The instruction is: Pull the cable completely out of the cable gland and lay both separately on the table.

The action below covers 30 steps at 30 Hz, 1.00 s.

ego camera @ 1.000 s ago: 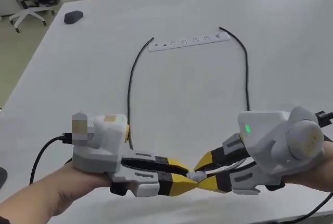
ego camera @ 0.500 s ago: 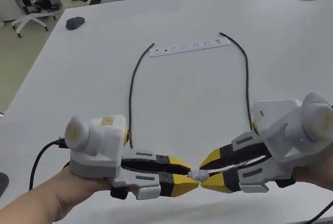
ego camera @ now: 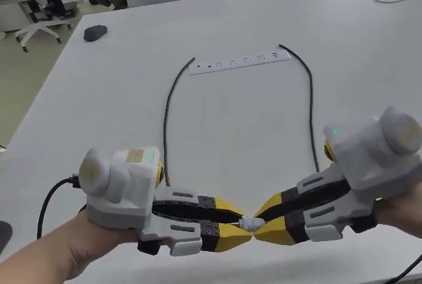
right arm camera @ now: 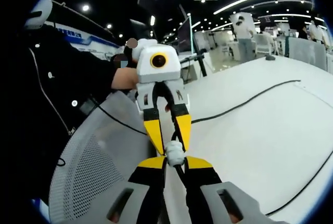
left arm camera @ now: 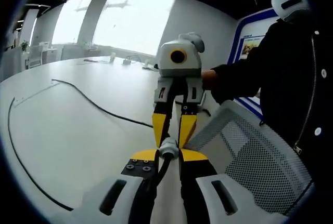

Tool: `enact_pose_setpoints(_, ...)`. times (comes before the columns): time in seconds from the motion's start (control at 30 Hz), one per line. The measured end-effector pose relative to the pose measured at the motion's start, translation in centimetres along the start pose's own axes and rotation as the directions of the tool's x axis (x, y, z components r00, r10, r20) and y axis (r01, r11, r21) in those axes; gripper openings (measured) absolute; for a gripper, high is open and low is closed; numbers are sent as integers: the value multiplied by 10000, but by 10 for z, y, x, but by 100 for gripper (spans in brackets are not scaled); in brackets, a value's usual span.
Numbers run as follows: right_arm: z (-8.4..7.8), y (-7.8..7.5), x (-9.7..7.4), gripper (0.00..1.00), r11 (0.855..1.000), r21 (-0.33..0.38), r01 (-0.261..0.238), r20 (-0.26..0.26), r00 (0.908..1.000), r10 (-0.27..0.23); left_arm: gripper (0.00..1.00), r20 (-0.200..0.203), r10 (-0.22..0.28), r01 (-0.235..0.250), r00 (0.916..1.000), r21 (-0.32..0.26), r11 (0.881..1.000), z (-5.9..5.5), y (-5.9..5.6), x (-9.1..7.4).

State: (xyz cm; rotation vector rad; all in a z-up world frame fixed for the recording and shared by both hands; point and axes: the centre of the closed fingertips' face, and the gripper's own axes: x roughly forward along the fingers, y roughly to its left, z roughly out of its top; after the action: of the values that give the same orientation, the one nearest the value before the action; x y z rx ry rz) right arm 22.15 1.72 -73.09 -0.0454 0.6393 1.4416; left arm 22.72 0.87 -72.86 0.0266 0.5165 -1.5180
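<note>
A small white cable gland [ego camera: 249, 223] hangs above the table's near edge, where the yellow tips of both grippers meet. The left gripper [ego camera: 237, 226] comes in from the left and is shut at the gland [left arm camera: 168, 146]. The right gripper [ego camera: 260, 226] comes in from the right and is shut on the black cable [right arm camera: 180, 174] right beside the gland [right arm camera: 174, 154]. The cable [ego camera: 165, 119] runs between both pairs of jaws. It lies on the white table [ego camera: 237, 119] in two long arcs that end near the power strip.
A white power strip [ego camera: 241, 60] lies at mid-table, and a dark mouse [ego camera: 95, 32] far left. Office chairs [ego camera: 39, 7] stand beyond the table's left edge. A white mesh chair back [left arm camera: 250, 151] is close beneath the grippers, beside the person's dark jacket [right arm camera: 57, 78].
The right gripper's body has swung up and to the right while its tip stayed at the gland. The left gripper and the gland have held their place.
</note>
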Motion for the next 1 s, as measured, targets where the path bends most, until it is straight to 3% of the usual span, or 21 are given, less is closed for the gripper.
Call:
enact_pose_setpoints(0.1,1,3,0,8,9988,-465,140,1,9999,-140,15,11,46,-46,10000,-85,10000,0,0,0)
enact_pose_setpoints(0.17,2,0,0,8,9909,-1278,427,45,9991,-425,15,35,108,-106,9999,-425,9990,0,1,-1)
enact_pose_setpoints(0.27,0,2,1,7,9821,-1794,571,-52,9982,-590,15,15,75,-74,10000,-639,9979,-1,0,-1)
enact_pose_setpoints(0.37,0,1,2,7,9626,-2587,801,-105,9963,-858,15,4,83,-82,10000,-675,9977,-2,0,-1)
enact_pose_setpoints(0.4,-1,1,2,7,9580,-2738,855,-145,9956,-930,15,-21,84,-86,10000,-876,9961,-3,1,-1)
enact_pose_setpoints(0.43,-1,-1,2,7,9406,-3244,1006,-159,9936,-1118,15,-24,131,-133,9999,-1151,9933,-3,2,0)
enact_pose_setpoints(0.6,-2,0,3,7,9036,-4140,1101,-377,9897,-1378,15,-47,173,-179,9998,-1998,9797,-5,3,1)
enact_pose_setpoints(0.7,-3,1,2,7,8875,-4475,1101,-390,9890,-1424,15,-70,188,-197,9998,-1890,9818,-5,2,1)
enact_pose_setpoints(0.83,-2,0,0,8,9009,-4207,1070,-453,9893,-1386,15,-5,259,-257,9997,-1345,9906,-4,0,1)
enact_pose_setpoints(0.87,-2,1,-2,9,9396,-3266,1021,-513,9908,-1255,15,-32,290,-291,9996,-1010,9945,-4,1,0)
enact_pose_setpoints(0.9,-2,1,-4,11,9632,-2532,897,-586,9924,-1078,15,-13,302,-303,9995,-651,9974,-3,0,0)
enact_pose_setpoints(0.97,5,0,-7,21,9890,-1289,722,-158,9971,-748,15,-3,212,-212,9998,-92,9997,-1,-4,-1)
enact_pose_setpoints(1.0,8,-2,-8,21,9933,-938,669,60,9978,-667,15,-6,265,-265,9996,72,9996,0,-4,-2)
